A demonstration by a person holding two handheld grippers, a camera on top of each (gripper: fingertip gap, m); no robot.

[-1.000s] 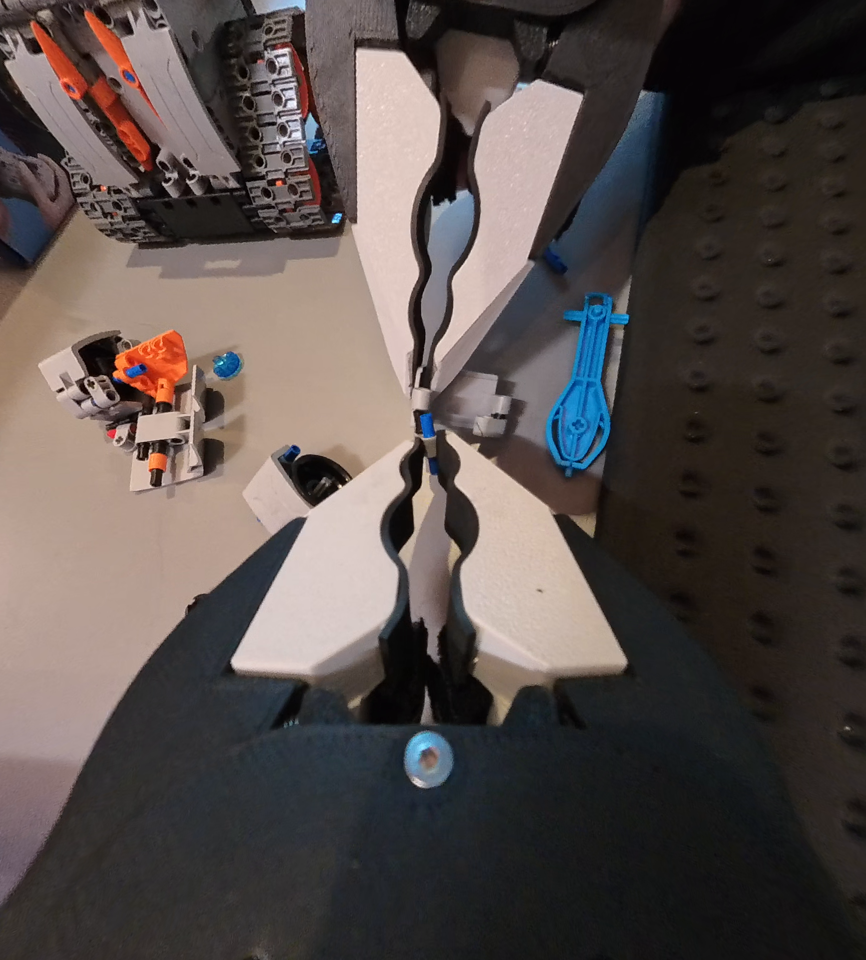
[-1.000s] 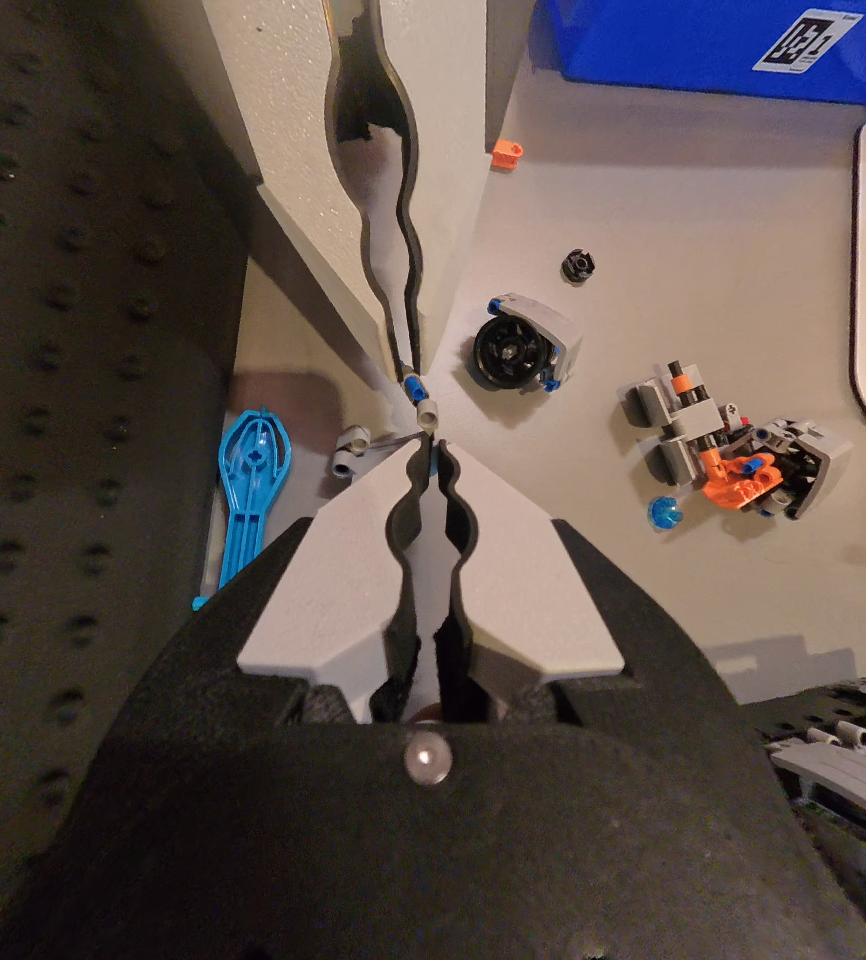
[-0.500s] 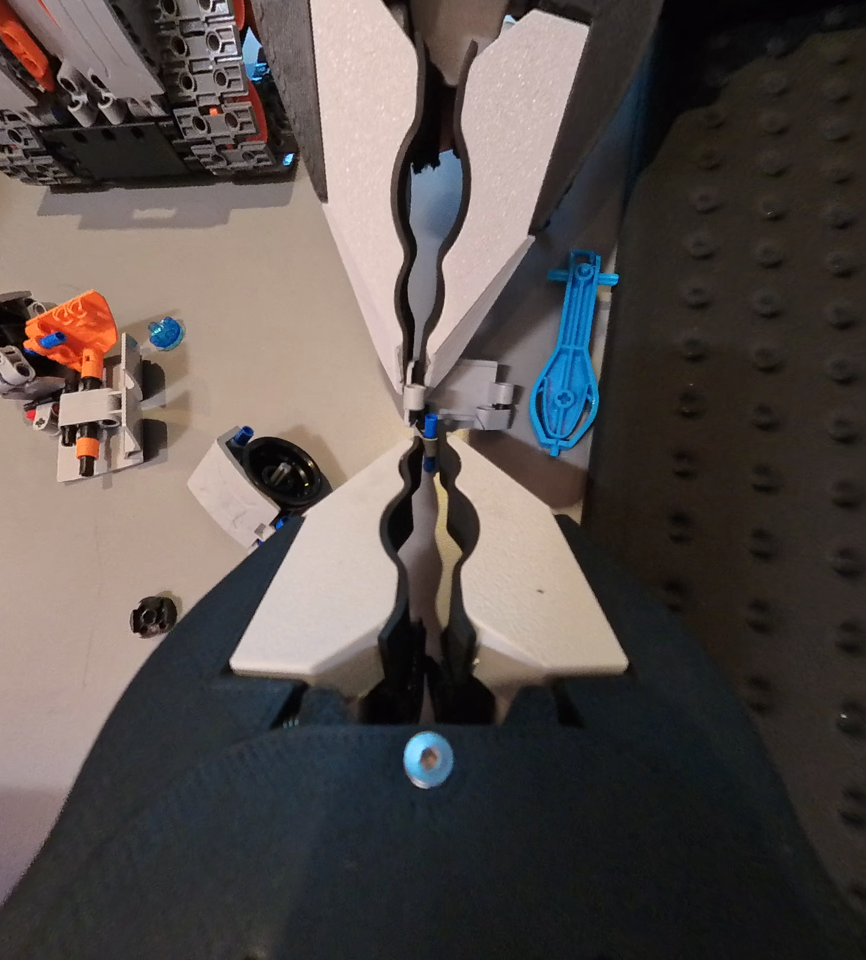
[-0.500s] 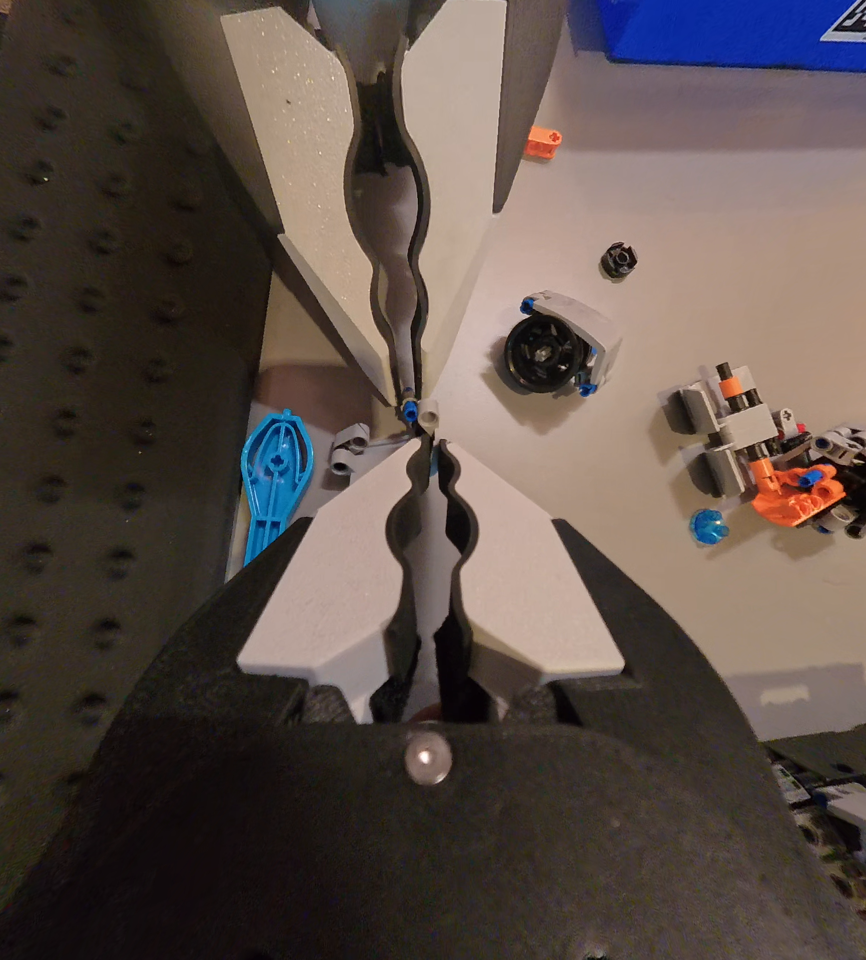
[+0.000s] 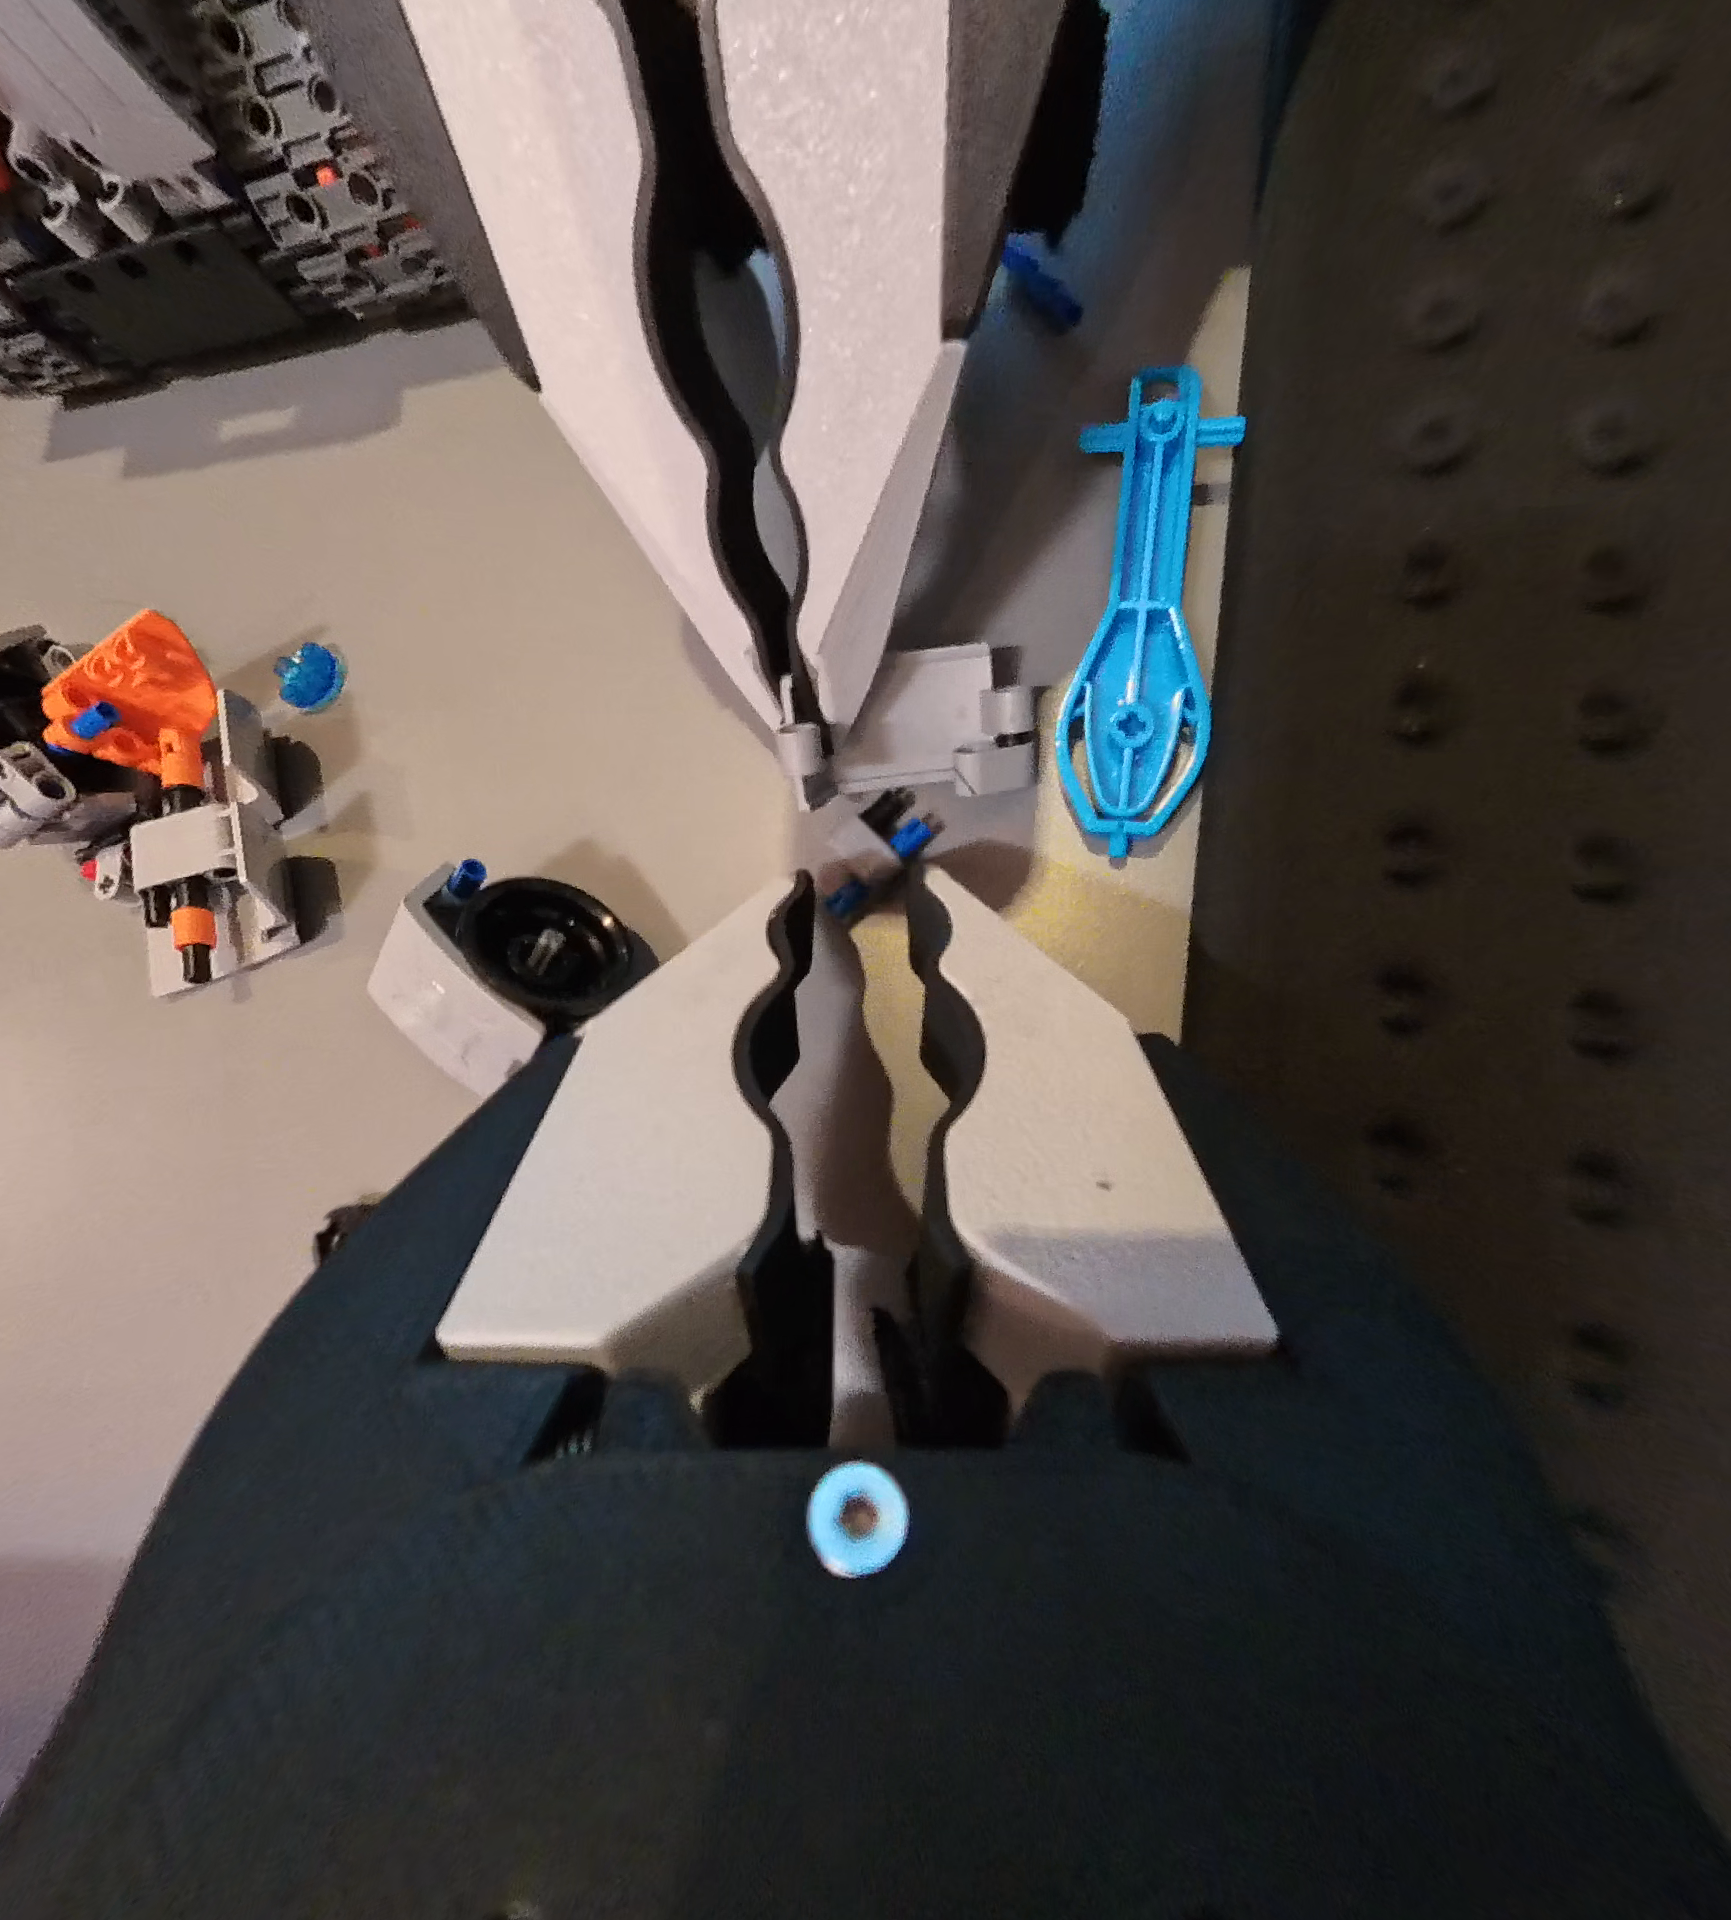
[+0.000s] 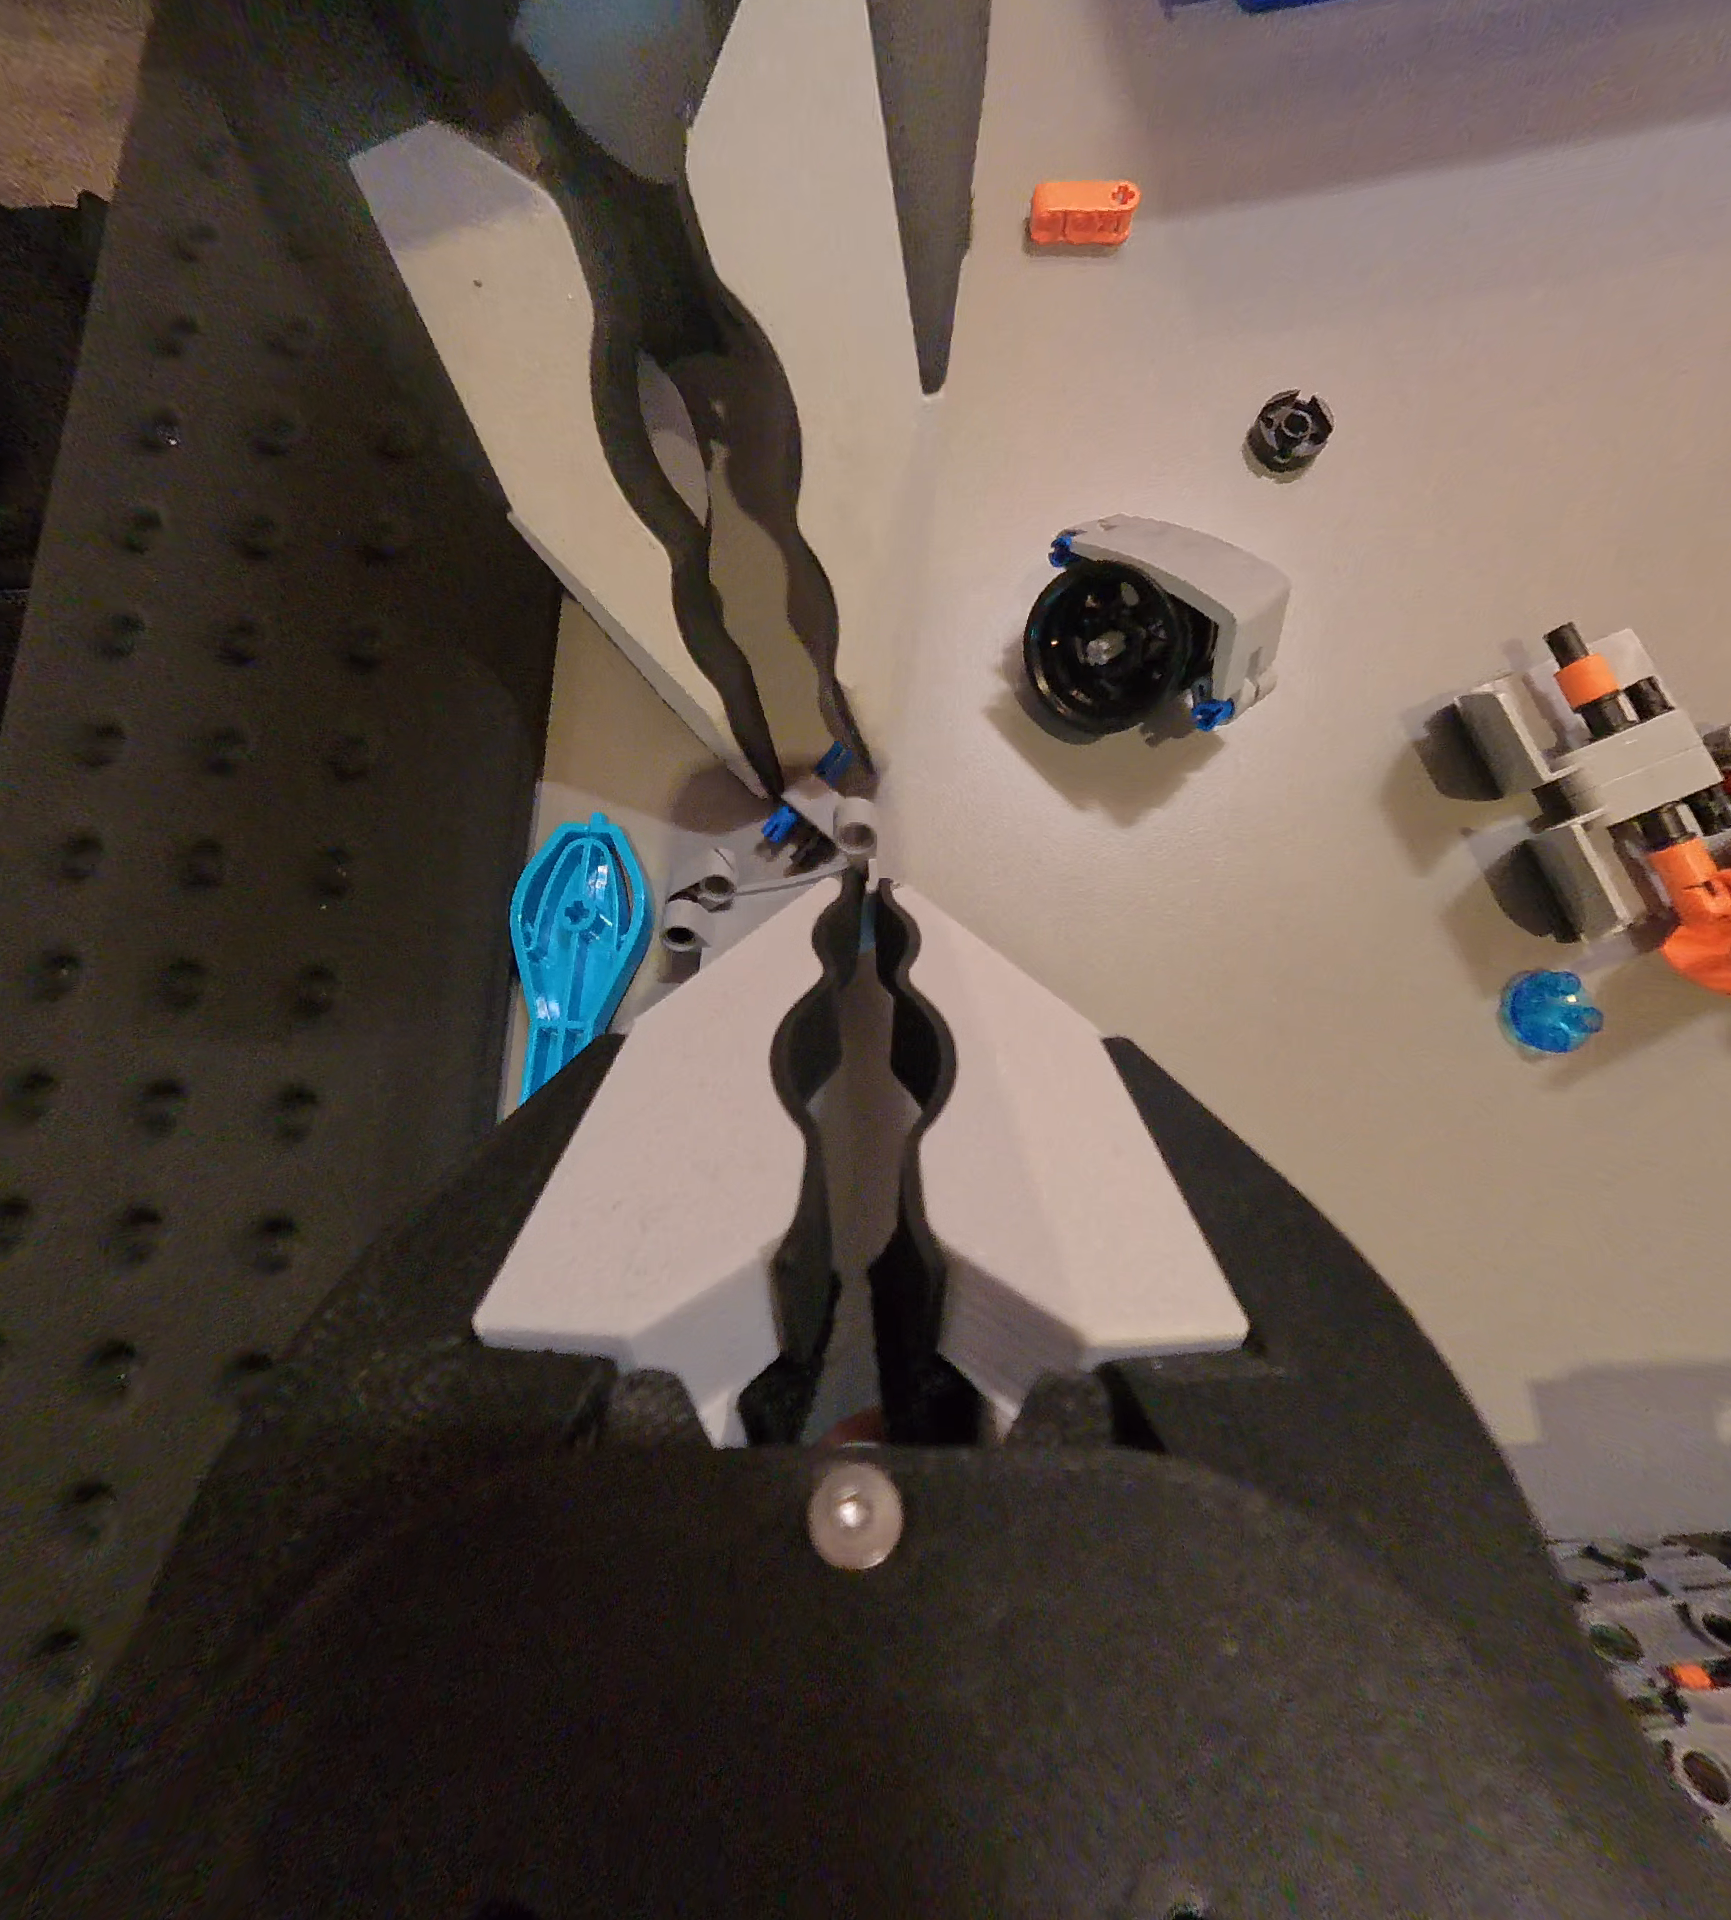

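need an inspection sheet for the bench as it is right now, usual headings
Surface: beige table, black studded mat along one side.
Worked parts: grey panel; small connector with blue pins beside it.
Clutter: blue tool, wheel in grey housing, orange-and-grey assembly, clear blue stud, black round piece, orange piece.
Grippers: right hand-held gripper pinches a lug of the panel; left hand-held gripper has its fingers apart at the connector.
Cables: nothing seen.
Surroundings: large brick model at the table's far side.
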